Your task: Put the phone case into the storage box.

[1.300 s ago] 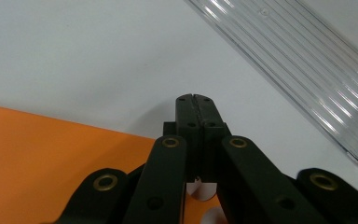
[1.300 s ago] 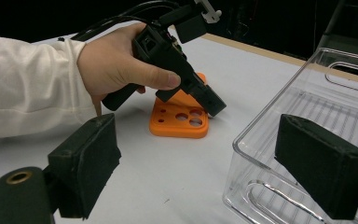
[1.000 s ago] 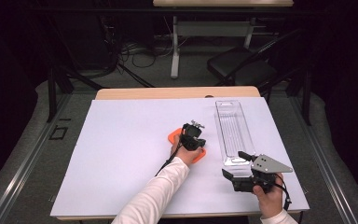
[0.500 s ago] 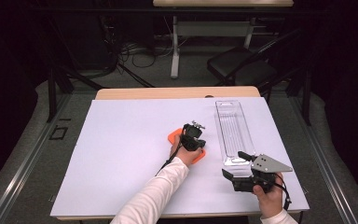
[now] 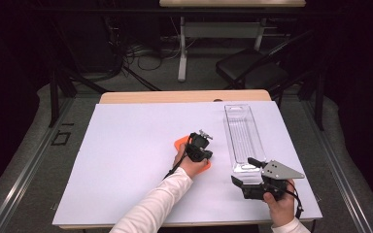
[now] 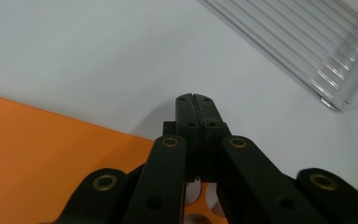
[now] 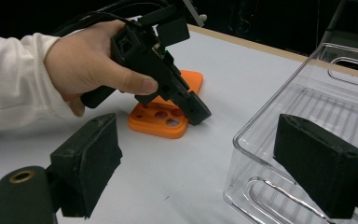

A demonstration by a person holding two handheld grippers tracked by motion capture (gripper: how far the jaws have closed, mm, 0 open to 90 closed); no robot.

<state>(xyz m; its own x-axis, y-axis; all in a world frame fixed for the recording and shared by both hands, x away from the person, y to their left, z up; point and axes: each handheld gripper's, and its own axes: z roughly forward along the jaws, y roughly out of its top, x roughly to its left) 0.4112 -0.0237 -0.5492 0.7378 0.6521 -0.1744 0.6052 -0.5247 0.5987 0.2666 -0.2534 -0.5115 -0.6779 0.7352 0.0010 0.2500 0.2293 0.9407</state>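
Across the last second we see almost nothing change on our white-covered table [image 5: 126, 160]. The long clear ribbed plastic tray [image 5: 243, 131] lies empty at our right. Our right gripper [image 5: 252, 182] stays spread wide at its near end. The flat orange plastic holed plate [image 7: 161, 122] sits left of the tray, and our left gripper [image 7: 196, 112], clenched empty, rests its tips on it. No pickup seems begun.
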